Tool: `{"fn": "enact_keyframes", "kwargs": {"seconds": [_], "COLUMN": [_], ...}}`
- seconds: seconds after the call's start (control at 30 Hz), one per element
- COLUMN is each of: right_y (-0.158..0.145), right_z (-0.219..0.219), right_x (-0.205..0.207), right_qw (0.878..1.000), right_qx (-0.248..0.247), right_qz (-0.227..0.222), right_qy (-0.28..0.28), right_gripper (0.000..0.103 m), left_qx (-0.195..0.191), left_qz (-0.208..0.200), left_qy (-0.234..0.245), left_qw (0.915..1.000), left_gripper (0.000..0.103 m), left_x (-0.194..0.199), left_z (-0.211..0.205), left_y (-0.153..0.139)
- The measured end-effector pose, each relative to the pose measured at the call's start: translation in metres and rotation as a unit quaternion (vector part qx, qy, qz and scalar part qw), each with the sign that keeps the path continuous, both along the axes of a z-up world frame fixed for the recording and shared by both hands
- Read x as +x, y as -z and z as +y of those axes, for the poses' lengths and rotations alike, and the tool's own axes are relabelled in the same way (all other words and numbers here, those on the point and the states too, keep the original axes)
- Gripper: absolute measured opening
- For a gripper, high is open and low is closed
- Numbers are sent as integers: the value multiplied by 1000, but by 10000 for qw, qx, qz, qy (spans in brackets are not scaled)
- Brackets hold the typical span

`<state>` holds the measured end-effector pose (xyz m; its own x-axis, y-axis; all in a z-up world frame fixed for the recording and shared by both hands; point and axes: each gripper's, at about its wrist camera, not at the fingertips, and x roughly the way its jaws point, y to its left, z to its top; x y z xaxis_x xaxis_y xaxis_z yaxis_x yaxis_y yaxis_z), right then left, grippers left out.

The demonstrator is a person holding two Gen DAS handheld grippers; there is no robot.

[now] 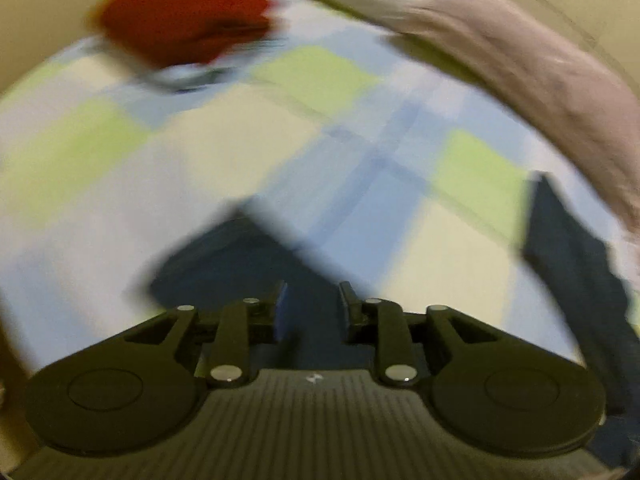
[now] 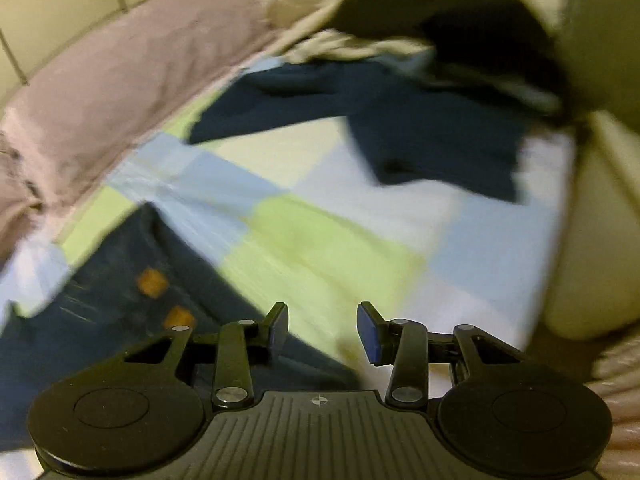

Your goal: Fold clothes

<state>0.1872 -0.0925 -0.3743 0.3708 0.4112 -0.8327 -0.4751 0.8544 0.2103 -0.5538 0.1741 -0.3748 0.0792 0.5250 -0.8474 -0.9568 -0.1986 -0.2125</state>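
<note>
Both views are motion-blurred. Dark blue jeans (image 1: 240,256) lie on the checked bed sheet (image 1: 240,140), with one corner pointing away from me. My left gripper (image 1: 313,306) hovers over them, fingers apart, blue fabric showing in the gap. I cannot tell whether it touches the fabric. Another strip of the dark blue fabric (image 1: 572,264) runs along the right. In the right wrist view the jeans (image 2: 112,280), with orange patches, lie at the lower left. My right gripper (image 2: 322,328) is open and empty above the sheet (image 2: 320,248), just beside the jeans' edge.
A folded red garment (image 1: 184,20) sits at the far left of the bed. A lilac blanket (image 1: 520,52) (image 2: 120,64) borders the far side. A navy garment (image 2: 420,128) and a black clothes pile (image 2: 460,12) lie ahead. A cream pillow (image 2: 592,260) sits at the right.
</note>
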Motion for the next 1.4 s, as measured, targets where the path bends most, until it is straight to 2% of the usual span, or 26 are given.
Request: {"fn": "enact_keyframes", "kwargs": {"seconds": [0.03, 0.13, 0.2, 0.37, 0.47, 0.57, 0.63, 0.73, 0.77, 0.8, 0.83, 0.9, 0.93, 1.0, 1.03, 1.07, 1.13, 1.2, 1.27, 1.37, 1.4], "right_y": [3, 14, 22, 39, 56, 68, 71, 76, 76, 77, 77, 77, 77, 75, 76, 76, 78, 79, 79, 78, 79], "right_z": [12, 48, 73, 113, 122, 121, 120, 120, 121, 122, 124, 127, 128, 132, 133, 134, 135, 135, 137, 142, 143], "right_x": [4, 17, 24, 26, 25, 23, 25, 29, 30, 31, 32, 33, 34, 35, 35, 35, 37, 38, 39, 37, 37], "right_qw": [9999, 9977, 9954, 9918, 9911, 9919, 9918, 9911, 9909, 9908, 9908, 9907, 9904, 9895, 9889, 9884, 9876, 9875, 9875, 9878, 9878], "right_qx": [88, 288, 366, 376, 294, 270, 330, 385, 385, 384, 367, 299, 244, 139, 93, 63, 28, 26, 6, -75, -96], "right_qz": [105, 410, 561, 735, 888, 981, 1058, 1151, 1153, 1152, 1146, 1137, 1141, 1147, 1143, 1148, 1173, 1217, 1249, 1247, 1232], "right_qy": [-105, -456, -692, -978, -948, -766, -641, -554, -571, -593, -619, -685, -739, -868, -946, -994, -1040, -1000, -957, -928, -943], "right_gripper": [42, 42, 42, 42, 42, 42, 42, 43, 44, 46, 46, 47, 47, 47, 47, 47, 47, 49, 51, 54, 55], "left_qx": [39, -84, -173, -394, -525, -611, -564, -574, -575, -576, -335, 229, 510, 1069, 1344, 1616, 2147, 2656, 3139, 1812, 1323], "left_qz": [-175, -756, -1143, -2102, -2666, -3101, -3469, -3804, -3802, -3781, -3642, -3298, -3114, -2721, -2515, -2302, -1859, -1397, -920, -1143, -1227], "left_qy": [248, 116, 0, -291, -464, -1319, -1807, -2109, -2178, -2243, -1950, -1234, -871, -139, 228, 594, 1322, 2035, 2729, 2252, 2055], "left_qw": [9995, 9970, 9933, 9764, 9612, 9395, 9186, 8986, 8971, 8963, 9101, 9357, 9449, 9562, 9582, 9578, 9497, 9319, 9047, 9505, 9619], "left_gripper": [34, 37, 42, 42, 43, 43, 43, 39, 37, 20, 10, 7, 6, 6, 6, 6, 7, 10, 14, 24, 33], "left_x": [18, 41, 56, 94, 116, 113, 114, 126, 130, 134, 142, 159, 168, 186, 195, 204, 221, 239, 256, 240, 234], "left_z": [16, 39, 54, 91, 113, 115, 116, 126, 129, 131, 128, 120, 116, 108, 104, 100, 92, 84, 75, 89, 94], "left_y": [4, 24, 37, 71, 91, 111, 122, 135, 136, 135, 118, 79, 59, 19, -1, -20, -60, -100, -139, -78, -55]}}
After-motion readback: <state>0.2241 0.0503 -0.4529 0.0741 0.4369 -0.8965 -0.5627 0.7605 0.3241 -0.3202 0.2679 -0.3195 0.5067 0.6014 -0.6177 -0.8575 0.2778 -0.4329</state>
